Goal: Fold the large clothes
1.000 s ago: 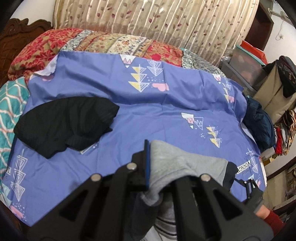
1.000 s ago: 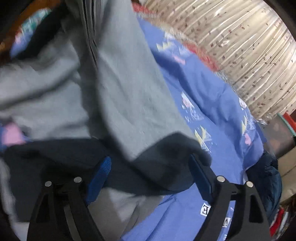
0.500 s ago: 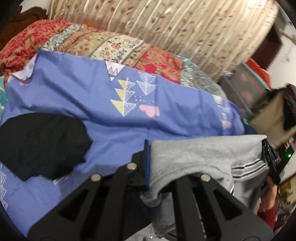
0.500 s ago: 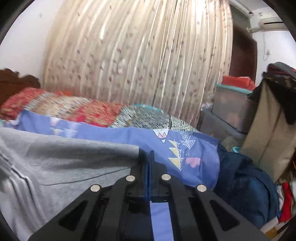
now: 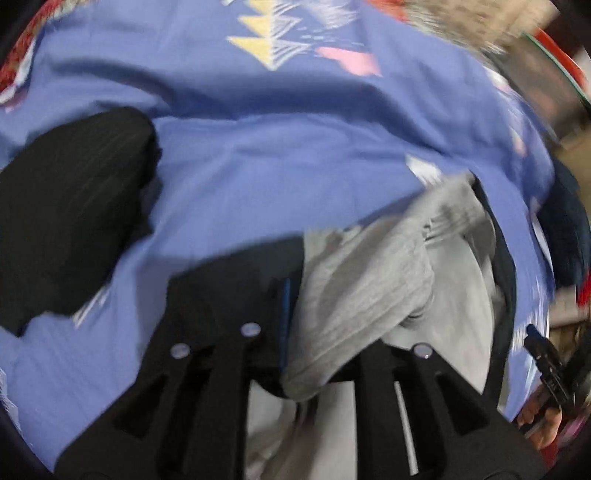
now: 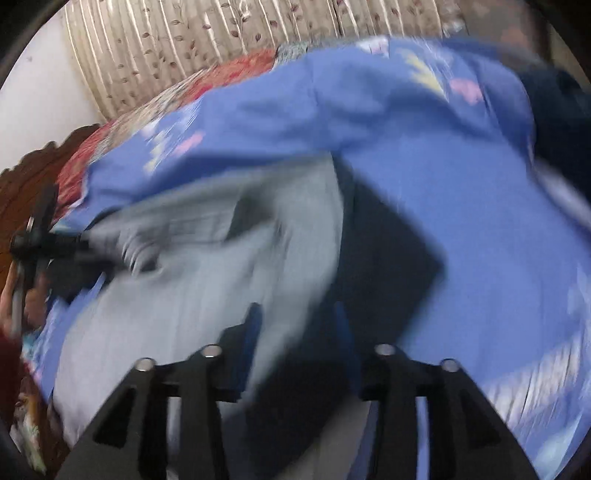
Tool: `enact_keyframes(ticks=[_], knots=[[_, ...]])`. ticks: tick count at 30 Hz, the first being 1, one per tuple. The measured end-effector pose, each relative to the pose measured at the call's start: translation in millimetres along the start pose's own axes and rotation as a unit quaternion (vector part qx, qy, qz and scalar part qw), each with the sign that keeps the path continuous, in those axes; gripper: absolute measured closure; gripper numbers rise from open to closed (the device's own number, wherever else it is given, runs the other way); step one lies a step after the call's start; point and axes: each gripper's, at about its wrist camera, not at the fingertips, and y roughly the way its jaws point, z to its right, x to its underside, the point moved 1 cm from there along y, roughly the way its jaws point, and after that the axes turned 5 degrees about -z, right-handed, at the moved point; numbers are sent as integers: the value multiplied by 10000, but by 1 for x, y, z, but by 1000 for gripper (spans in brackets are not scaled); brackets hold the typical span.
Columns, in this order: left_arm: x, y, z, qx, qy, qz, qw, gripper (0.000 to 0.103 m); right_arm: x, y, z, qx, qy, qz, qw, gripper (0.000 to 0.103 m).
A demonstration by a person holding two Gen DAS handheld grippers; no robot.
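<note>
A grey garment with dark trim and striped cuffs [image 5: 369,280] lies bunched on the blue bedsheet [image 5: 295,158]. My left gripper [image 5: 325,314] is shut on a thick fold of it, which fills the gap between the fingers. In the right wrist view the same grey garment [image 6: 207,280] spreads below my right gripper [image 6: 295,332], whose fingers stand apart with grey and dark cloth between them. The frames are blurred. The right gripper also shows in the left wrist view [image 5: 546,365] at the right edge.
A folded black garment [image 5: 70,210] lies on the sheet at the left. A dark blue bundle [image 6: 554,110] sits at the bed's right edge. A patterned quilt [image 6: 221,85], a curtain [image 6: 221,33] and a wooden headboard [image 6: 29,192] are beyond.
Both grippers have swung down toward the bed with the grey garment. The right gripper's fingers, together half a second ago, now stand apart.
</note>
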Motion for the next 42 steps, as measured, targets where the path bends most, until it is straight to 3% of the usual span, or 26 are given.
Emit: enact_keyframes(ticks=[1, 3, 5, 7, 9, 10, 11, 12, 14, 16, 17, 19, 21, 22, 23, 25, 28, 31, 33, 35, 37, 38, 39, 40, 42], knots=[[16, -9, 4, -33, 223, 13, 9997, 89, 29, -10, 4, -94, 307, -43, 9995, 21], [41, -18, 9, -196, 508, -86, 9985, 80, 68, -24, 5, -121, 576, -186, 9981, 15], [52, -16, 8, -333, 578, -284, 9974, 76, 97, -38, -2, -100, 685, -186, 9974, 14], [50, -13, 1, -403, 441, -512, 9969, 76, 118, -45, -12, -278, 673, -219, 9971, 11], [40, -15, -1, -269, 227, -503, 9981, 76, 128, -43, -22, -142, 382, -310, 9987, 10], [35, -15, 1, -270, 173, -486, 9983, 76, 130, -38, -24, -48, 258, -442, 9987, 15], [26, -15, 3, -306, 100, -466, 9984, 76, 129, -34, -23, 14, 170, -530, 9984, 33], [13, -20, 6, -351, -14, -418, 9985, 76, 126, -35, -20, 78, 143, -547, 9984, 64], [-7, -32, 8, -387, -191, -218, 9988, 76, 110, -61, -4, 39, 304, -137, 9994, 76], [-26, -51, 4, -342, -511, 103, 9981, 76, 94, -100, 16, 598, 441, 464, 9962, 77], [-34, -56, -3, -280, -697, 160, 9970, 76, 88, -120, 31, 1077, 523, 698, 9903, 77], [-46, -54, -19, -145, -1102, 137, 9937, 76, 85, -136, 60, 1813, 648, 702, 9788, 73], [-53, -41, -30, -84, -1307, 29, 9914, 76, 84, -150, 94, 2512, 1014, 692, 9601, 68], [-56, -32, -35, -39, -1382, -53, 9904, 76, 77, -166, 107, 2770, 1208, 1034, 9476, 66], [-56, -26, -39, 19, -1424, -108, 9898, 76, 72, -180, 109, 2757, 1270, 1383, 9427, 64], [-58, -17, -45, 185, -1527, -184, 9879, 76, 46, -193, 99, 2422, 1276, 1901, 9428, 45], [-61, -13, -48, 300, -1553, -122, 9873, 76, -16, -153, 45, 1499, 325, 1756, 9724, 23], [-67, -10, -41, 249, -1408, -77, 9897, 76, -57, -69, -24, 1009, -848, 1108, 9851, 11], [-70, -7, -38, 196, -1308, -84, 9912, 76, -73, -10, -58, 1057, -1615, 550, 9796, 11], [-72, -3, -35, 158, -1201, -115, 9926, 76, -84, 55, -82, 1562, -2398, 75, 9582, 11], [-74, 1, -32, 139, -1093, -96, 9939, 76, -97, 117, -82, 2089, -2703, -684, 9374, 11], [-76, 2, -30, 125, -1040, -52, 9945, 80, -101, 132, -80, 2102, -2738, -939, 9338, 16], [-78, 2, -29, 118, -987, -5, 9951, 85, -111, 144, -78, 1972, -2784, -1109, 9335, 65], [-82, 2, -27, 113, -922, 27, 9957, 87, -119, 146, -77, 1855, -2650, -1132, 9394, 81], [-98, -2, -26, 141, -886, 126, 9959, 88, -183, 122, -72, 1340, -1731, -422, 9748, 81]])
